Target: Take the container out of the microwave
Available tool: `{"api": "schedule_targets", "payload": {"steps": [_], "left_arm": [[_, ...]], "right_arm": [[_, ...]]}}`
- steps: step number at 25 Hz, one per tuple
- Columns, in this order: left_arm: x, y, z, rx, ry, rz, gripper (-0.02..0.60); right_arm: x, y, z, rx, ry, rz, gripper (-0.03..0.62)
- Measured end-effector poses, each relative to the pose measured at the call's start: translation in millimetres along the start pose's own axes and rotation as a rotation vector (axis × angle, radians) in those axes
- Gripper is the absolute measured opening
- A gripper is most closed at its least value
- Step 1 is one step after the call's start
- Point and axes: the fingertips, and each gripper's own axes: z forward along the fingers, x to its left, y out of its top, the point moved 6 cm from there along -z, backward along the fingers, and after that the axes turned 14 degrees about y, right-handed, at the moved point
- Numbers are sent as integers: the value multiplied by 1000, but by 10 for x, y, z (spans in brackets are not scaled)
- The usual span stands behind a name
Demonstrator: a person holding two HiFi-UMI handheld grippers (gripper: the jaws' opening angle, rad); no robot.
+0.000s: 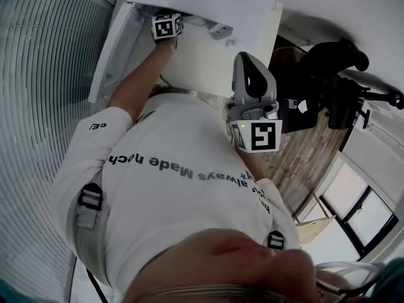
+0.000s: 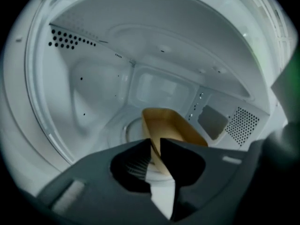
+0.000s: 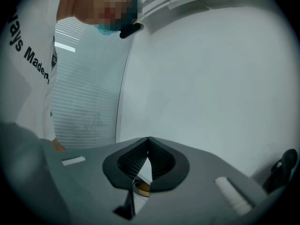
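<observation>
L arm (image 1: 136,84) is stretched out fwd from the shoulder, elbow nearly straight, forearm bare, reaching into the open white microwave (image 2: 93,88). From the head view only the marker cube (image 1: 167,27) of that tool shows at the mouth of the oven; the rest is inside. The tool tips downward into the cavity.

R hand is tucked in close to the chest, in front of the white shirt (image 1: 183,188), holding the R gripper (image 3: 148,139) about level, well apart from the microwave opening. It faces a plain white surface (image 3: 211,78).

The container (image 2: 171,125), a tan, open-topped tub, sits inside the microwave on the round turntable (image 2: 122,130), roughly mid-floor, w/ the back wall behind it and the perforated vent panel (image 2: 241,125) off to its right. Its near end comes right up to the L gripper (image 2: 155,145): the near wall runs straight between the two jaw tips.

L gripper: jaws drawn in to a narrow slit, one tip inside the tub and one outside, pinching that near wall. It has the container gripped, tub resting on the turntable as far as I can see.

R gripper: jaws closed, tips meeting, nothing btw them.
</observation>
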Motion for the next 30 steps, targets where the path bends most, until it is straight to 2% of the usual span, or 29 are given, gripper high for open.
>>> {"api": "schedule_targets", "payload": {"steps": [6,14,30], "left_arm": [[90,59,-34,-6,-27,-1,22],[62,38,-96,8,-81,-10,20],[177,-50,-351,17,-160,-75,20]], "right_arm": [[0,-13,-3,-4,-1,0,2],[32,13,-9,-13,7,-3,2],[97,24,-67,-31,10,0,2]]}}
